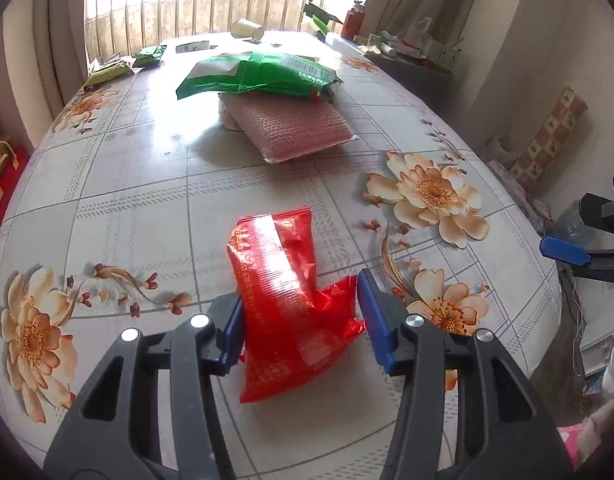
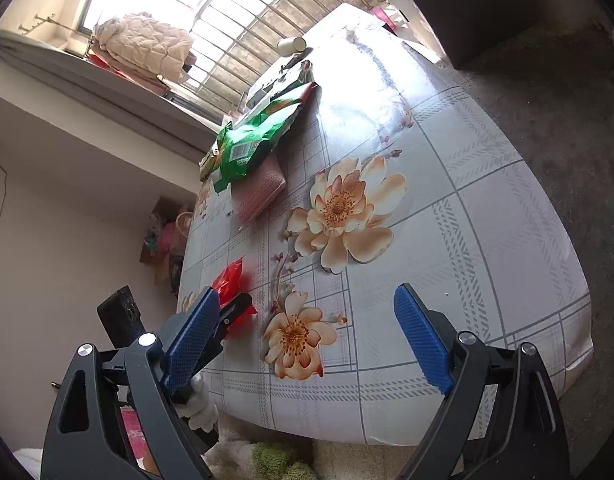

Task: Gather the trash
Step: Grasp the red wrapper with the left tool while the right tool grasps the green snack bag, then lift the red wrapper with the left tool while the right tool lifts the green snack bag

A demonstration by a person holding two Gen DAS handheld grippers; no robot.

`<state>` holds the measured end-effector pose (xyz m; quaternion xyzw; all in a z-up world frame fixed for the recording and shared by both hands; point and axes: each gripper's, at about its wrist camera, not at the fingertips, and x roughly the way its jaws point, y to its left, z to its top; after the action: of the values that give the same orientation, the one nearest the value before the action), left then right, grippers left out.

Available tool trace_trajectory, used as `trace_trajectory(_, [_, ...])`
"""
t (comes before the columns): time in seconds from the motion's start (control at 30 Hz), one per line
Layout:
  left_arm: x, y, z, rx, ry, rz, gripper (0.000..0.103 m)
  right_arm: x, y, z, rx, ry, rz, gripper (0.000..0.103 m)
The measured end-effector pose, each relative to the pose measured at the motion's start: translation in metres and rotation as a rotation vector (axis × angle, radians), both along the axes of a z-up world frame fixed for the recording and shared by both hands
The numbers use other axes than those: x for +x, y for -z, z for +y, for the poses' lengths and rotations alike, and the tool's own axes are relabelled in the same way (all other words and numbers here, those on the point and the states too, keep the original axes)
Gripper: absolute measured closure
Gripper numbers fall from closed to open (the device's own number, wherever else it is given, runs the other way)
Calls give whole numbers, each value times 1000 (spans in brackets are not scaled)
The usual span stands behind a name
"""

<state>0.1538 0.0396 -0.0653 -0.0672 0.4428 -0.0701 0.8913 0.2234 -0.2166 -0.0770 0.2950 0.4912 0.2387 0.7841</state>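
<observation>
From my right wrist view the crumpled red foil snack wrapper (image 2: 231, 285) is half hidden behind my own blue pad and the left gripper (image 2: 243, 308). In the left view it lies near the tabletop's (image 1: 155, 184) near edge, between the left gripper's (image 1: 301, 326) jaws; these stand fairly wide, pads beside it, though I cannot tell if they touch. The right gripper (image 2: 307, 340) hovers off the near corner, jaws wide and holding nothing.

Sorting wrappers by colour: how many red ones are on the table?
1: the red wrapper lies at the table's near edge, between the left gripper fingers. Others may hide under the green bag.
</observation>
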Motion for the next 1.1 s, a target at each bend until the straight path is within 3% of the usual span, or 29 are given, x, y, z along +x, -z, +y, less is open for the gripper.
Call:
trace_trajectory(0.23, [1, 2, 45, -47, -100, -9, 58, 61, -4, 32, 169, -16, 41, 16])
trace_trajectory(0.43, [-3, 4, 62, -86, -117, -28, 60, 131, 5, 57, 262, 25, 84, 20])
trace_trajectory(0.7, [-7, 5, 69, -120, -98, -33, 60, 206, 35, 92, 231, 70, 183, 26])
trace_trajectory(0.8, [-6, 5, 73, -146, -95, -33, 60, 220, 49, 104, 239, 62, 212, 32])
trace_trajectory(0.9, [-7, 6, 76, -159, -93, -37, 60, 228, 57, 115, 239, 61, 221, 44])
trace_trajectory(0.97, [-8, 6, 76, -163, -89, -40, 60, 229, 60, 117, 259, 62, 214, 58])
trace_trajectory(1.1, [-8, 7, 78, -178, -86, -42, 60, 223, 59, 113, 315, 72, 179, 75])
